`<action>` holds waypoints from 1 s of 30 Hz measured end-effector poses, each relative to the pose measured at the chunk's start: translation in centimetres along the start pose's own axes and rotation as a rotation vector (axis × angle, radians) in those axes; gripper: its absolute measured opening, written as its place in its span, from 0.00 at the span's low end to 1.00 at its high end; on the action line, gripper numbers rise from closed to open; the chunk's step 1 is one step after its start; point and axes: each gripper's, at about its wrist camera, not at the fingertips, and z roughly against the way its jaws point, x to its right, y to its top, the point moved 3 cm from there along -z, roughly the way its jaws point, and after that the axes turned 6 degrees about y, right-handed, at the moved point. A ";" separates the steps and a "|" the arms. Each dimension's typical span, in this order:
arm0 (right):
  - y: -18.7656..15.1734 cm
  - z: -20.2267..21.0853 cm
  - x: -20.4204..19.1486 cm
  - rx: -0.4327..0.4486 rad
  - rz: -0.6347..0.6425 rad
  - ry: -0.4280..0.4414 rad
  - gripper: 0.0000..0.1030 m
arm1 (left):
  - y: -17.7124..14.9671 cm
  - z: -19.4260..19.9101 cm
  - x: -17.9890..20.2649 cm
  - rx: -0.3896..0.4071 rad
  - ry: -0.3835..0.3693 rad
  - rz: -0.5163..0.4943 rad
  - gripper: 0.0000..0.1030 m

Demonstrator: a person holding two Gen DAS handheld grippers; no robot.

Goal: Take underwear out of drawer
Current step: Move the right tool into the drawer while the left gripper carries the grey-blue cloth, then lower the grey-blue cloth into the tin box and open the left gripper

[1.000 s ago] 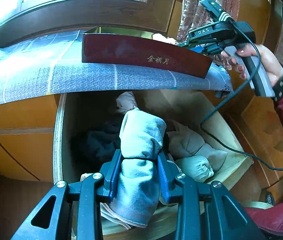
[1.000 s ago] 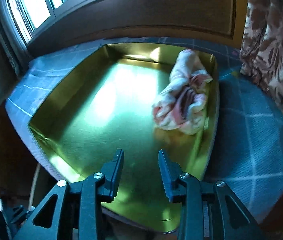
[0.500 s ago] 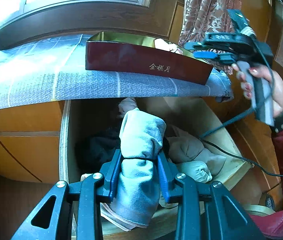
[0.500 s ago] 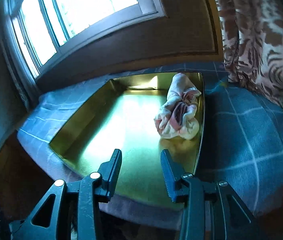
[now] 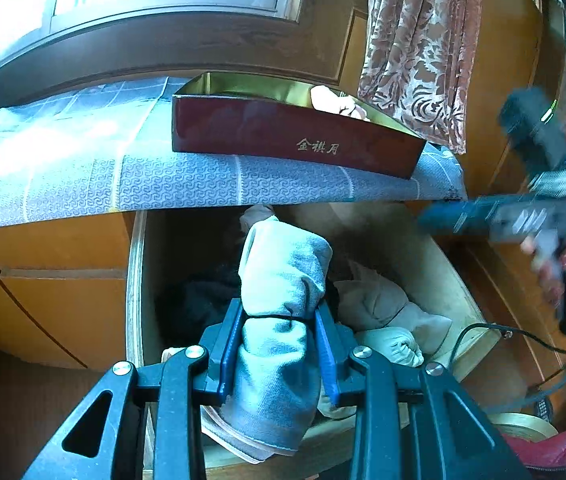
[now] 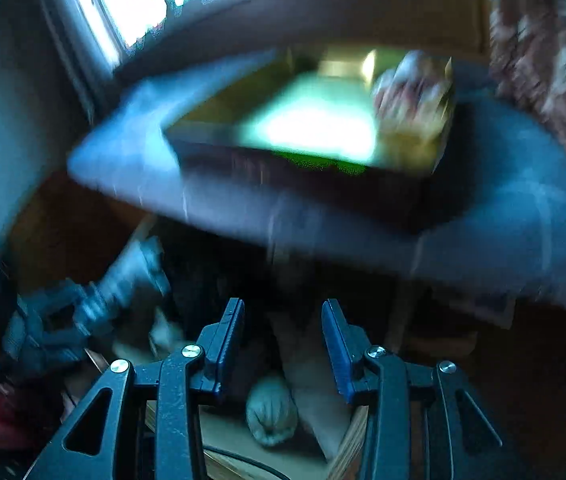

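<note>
So the left gripper [image 5: 279, 344] has its blue pads clamped tight on a rolled-up pale blue-grey piece of cloth underwear [image 5: 283, 300], which sticks up past the fingertips and hangs down below them too. Right beneath and behind that claw is the open light wooden drawer [image 5: 455, 300], with a few more rolled bundles in it: a beige one [image 5: 375, 300] just to the right of the pads, a pale greenish one [image 5: 395, 346] nearer the drawer front, and something dark [image 5: 203, 300] off to the left.

Further out ahead of the claw, up on the blue patterned cloth [image 5: 83, 176] covering the top, sits a dark red rectangular box with a gold lining [image 5: 283, 132], and there's a pinkish crumpled garment [image 5: 335, 100] inside it at the right end.

The right gripper [image 6: 283, 344] is held in a hand [image 5: 563, 256], blurry, off to the right of the left one. Its jaws are narrowly apart with nothing between them, hanging over the drawer's bundles.
</note>
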 end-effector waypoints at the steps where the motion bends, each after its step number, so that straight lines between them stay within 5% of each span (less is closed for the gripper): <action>1: -0.6 -1.9 0.1 -0.066 0.011 -0.026 0.41 | 0.0 0.2 0.0 0.005 0.001 -0.002 0.32; 5: -1.8 -6.9 0.3 -0.226 0.055 -0.065 0.41 | 0.0 0.9 0.0 0.018 0.008 -0.002 0.32; 15: -2.3 -11.1 -0.9 -0.384 0.234 -0.246 0.55 | 1.7 3.3 -1.0 0.063 0.015 0.007 0.32; 30: -3.3 -16.5 -0.5 -0.538 0.350 -0.316 0.59 | 12.5 5.8 -1.4 0.208 0.058 -0.108 0.32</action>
